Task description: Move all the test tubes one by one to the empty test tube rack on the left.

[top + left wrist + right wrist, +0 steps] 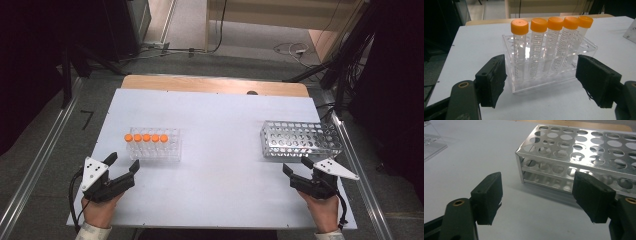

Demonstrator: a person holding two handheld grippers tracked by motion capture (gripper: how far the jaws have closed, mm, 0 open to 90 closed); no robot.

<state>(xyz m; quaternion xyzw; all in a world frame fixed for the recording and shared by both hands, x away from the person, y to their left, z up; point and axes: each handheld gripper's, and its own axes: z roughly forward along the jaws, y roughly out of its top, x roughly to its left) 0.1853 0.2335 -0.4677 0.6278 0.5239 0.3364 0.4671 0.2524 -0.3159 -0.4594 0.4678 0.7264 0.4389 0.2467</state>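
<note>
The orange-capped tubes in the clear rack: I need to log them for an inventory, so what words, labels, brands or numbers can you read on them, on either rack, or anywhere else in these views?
None can be read.
Tubes: fine graduation lines run down the sides; any figures beside them are too small and blurred to read.
Orange caps: plain.
Clear rack: no label visible.
Metal rack: bare, no marking visible.

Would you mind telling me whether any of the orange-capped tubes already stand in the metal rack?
No, the metal rack shows bare holes, and all five orange-capped tubes stand in the clear rack.
</note>
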